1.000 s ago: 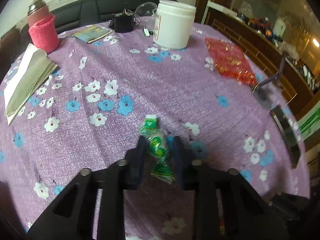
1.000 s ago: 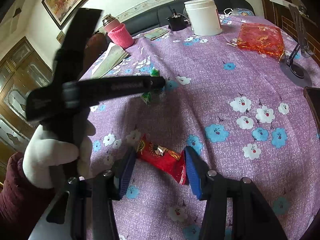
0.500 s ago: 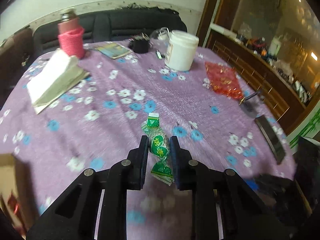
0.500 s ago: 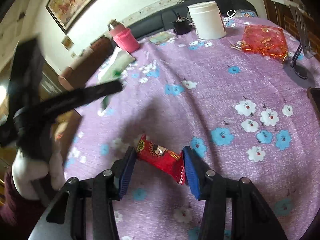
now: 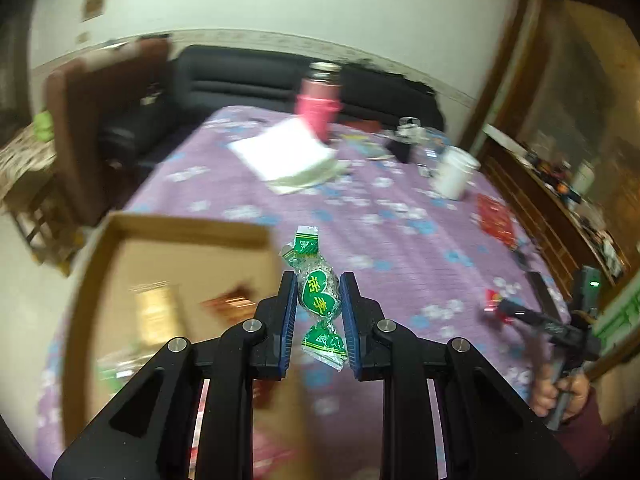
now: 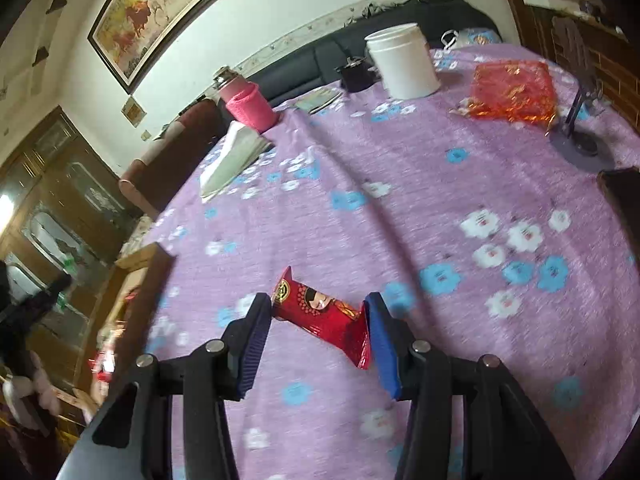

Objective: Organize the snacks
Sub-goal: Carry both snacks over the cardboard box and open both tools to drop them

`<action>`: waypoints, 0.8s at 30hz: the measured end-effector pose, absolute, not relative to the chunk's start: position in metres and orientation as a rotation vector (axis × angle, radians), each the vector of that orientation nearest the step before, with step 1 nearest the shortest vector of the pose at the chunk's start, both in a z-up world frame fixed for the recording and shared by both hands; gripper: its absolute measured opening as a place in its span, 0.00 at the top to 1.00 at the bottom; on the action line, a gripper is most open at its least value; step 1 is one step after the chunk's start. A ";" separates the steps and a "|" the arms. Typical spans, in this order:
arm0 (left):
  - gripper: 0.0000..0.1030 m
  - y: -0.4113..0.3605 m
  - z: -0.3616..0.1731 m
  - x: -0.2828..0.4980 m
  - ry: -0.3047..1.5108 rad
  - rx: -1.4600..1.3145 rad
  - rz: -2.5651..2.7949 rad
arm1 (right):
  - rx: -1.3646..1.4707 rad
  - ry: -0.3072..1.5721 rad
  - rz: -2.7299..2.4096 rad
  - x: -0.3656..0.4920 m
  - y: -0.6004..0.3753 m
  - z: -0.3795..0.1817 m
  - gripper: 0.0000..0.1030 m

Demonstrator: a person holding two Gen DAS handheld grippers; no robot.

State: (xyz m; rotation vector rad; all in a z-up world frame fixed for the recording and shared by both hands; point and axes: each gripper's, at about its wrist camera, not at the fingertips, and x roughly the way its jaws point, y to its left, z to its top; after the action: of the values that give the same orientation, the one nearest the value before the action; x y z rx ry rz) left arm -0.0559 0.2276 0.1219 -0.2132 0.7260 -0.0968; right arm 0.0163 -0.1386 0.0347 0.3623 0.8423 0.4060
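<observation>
Item 1: green-wrapped candy (image 5: 319, 295), twist-ended crinkly film around a small firm lump. Location: clamped at its middle between the fingers (image 5: 289, 308) of the left gripper (image 5: 319, 312), clear of the desk (image 5: 400, 240); twisted tails stick out beyond and behind the fingertips. To the left of the fingers lies an open cardboard box (image 5: 120, 264), contents blurred. Handling, as judged: very light, wrapper slippery and soft; grip the padded centre, not the tails.

Item 2: red snack packet (image 6: 324, 316), flat foil sachet. Location: spanning end to end between the fingers (image 6: 256, 332) of the right gripper (image 6: 318, 332), both fingers against its ends. Handling, as judged: light, pliable, prone to buckling; a hold across its width would be steadier.
</observation>
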 end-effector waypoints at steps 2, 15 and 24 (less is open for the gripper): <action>0.80 0.252 0.118 -0.060 0.734 -0.223 -0.062 | 0.369 0.850 0.443 0.011 -0.123 0.043 0.50; 0.79 0.340 0.068 -0.044 0.821 -0.254 0.065 | 0.166 0.905 0.636 0.015 0.070 0.080 0.50; 0.79 0.366 0.043 -0.015 0.889 -0.313 0.072 | 0.126 0.990 0.687 0.054 0.179 0.058 0.50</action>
State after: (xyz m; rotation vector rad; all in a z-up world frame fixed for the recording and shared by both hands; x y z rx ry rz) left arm -0.0153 0.3659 0.0428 -0.3134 0.8893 0.0722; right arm 0.0536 0.1787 0.0577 0.1261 0.9905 0.6867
